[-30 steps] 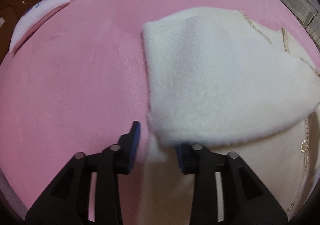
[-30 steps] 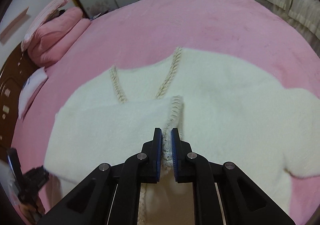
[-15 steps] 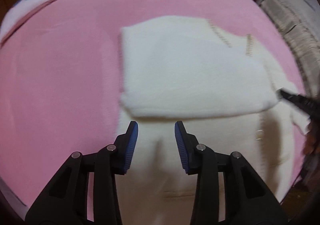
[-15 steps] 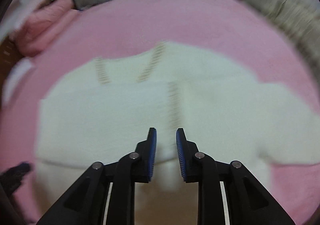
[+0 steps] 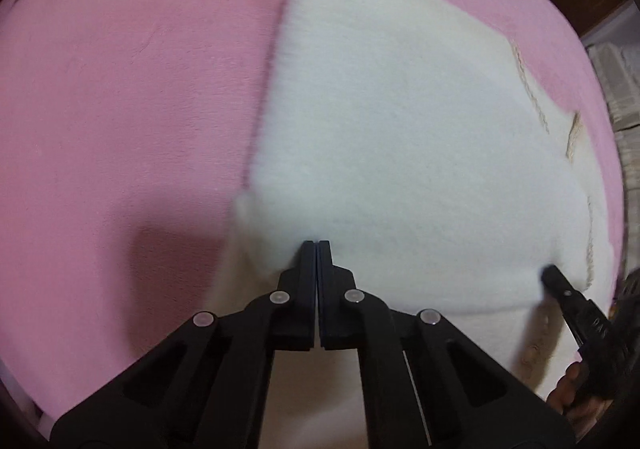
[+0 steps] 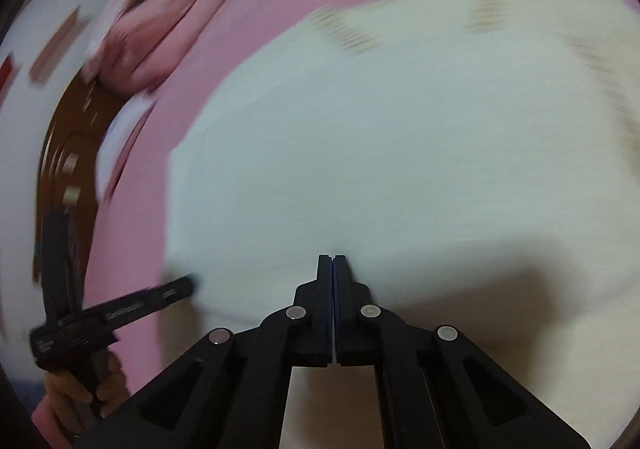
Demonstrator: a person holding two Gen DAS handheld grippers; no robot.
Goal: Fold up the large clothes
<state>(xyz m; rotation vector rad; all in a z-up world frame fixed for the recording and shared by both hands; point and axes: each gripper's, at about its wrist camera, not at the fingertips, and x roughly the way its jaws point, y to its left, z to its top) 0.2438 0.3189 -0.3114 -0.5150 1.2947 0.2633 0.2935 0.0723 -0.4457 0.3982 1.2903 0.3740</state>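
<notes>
A cream fleece garment (image 5: 408, 121) with beige braided trim lies partly folded on a pink bed (image 5: 120, 89). It also shows blurred in the right wrist view (image 6: 380, 137). My left gripper (image 5: 317, 243) is shut, its tips pinching the near edge of the folded layer. My right gripper (image 6: 332, 258) is shut on the same near edge further right. The right gripper also shows in the left wrist view (image 5: 556, 277), and the left gripper in the right wrist view (image 6: 188, 283), each at the fabric's edge.
Pink pillows (image 6: 160, 21) and a white one (image 6: 120, 137) lie at the bed's far left by a dark wooden headboard (image 6: 68, 137). A pale folded blanket (image 5: 616, 69) sits off the bed's right side.
Both grippers were open half a second ago. They have moved forward to the folded layer's near edge and shut on it. The right view has swung left and is blurred.
</notes>
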